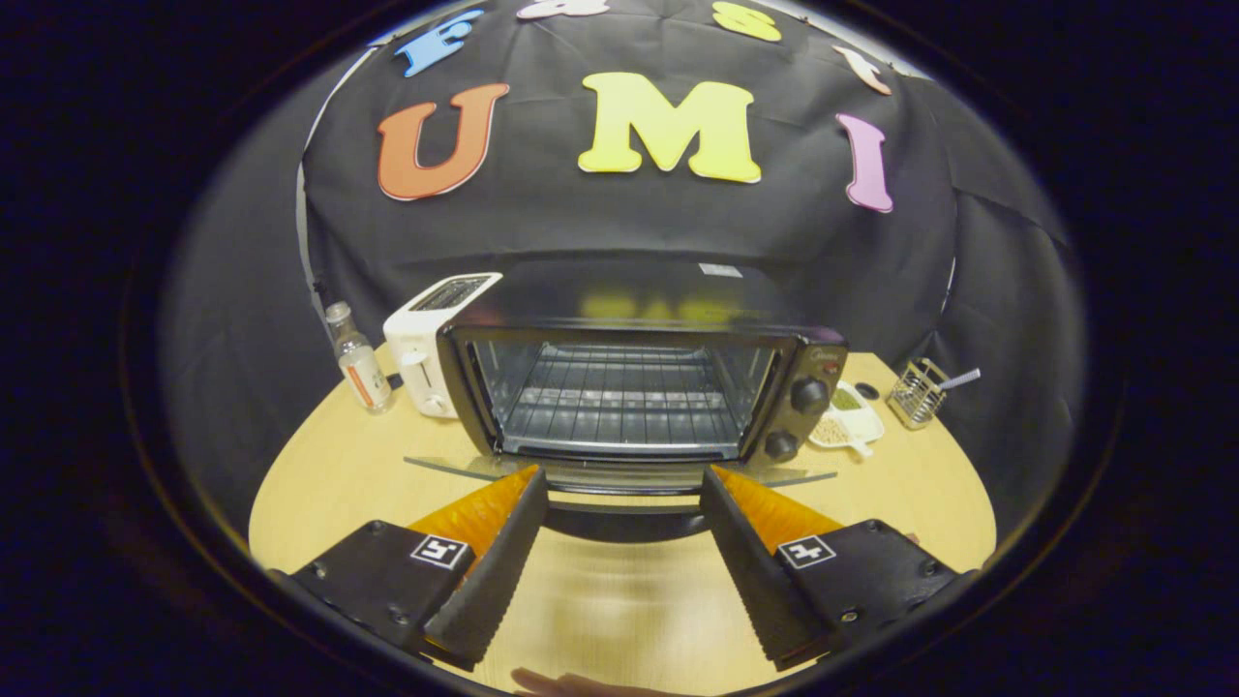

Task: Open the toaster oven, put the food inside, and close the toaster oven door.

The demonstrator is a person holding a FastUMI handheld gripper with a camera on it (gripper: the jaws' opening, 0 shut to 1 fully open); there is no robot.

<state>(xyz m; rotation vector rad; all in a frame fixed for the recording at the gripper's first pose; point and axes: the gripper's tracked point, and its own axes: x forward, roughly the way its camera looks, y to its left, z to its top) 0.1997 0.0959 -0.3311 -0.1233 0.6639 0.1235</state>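
Toaster oven point(639, 387) door point(619, 474) lies open; tool point(619, 474) fingers spread at it.

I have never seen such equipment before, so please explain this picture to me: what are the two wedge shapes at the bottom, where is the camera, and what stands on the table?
The wedges are the two fingers of a hand-held gripper; a person carries it, and the camera rides on it, looking forward. The fingers are spread open and hold nothing. Just ahead of them stands a toaster oven on a wooden table, its glass door folded down flat, its rack empty. Beside it are a white toaster and a small bottle; on the other side, a dish of food and a wire holder.
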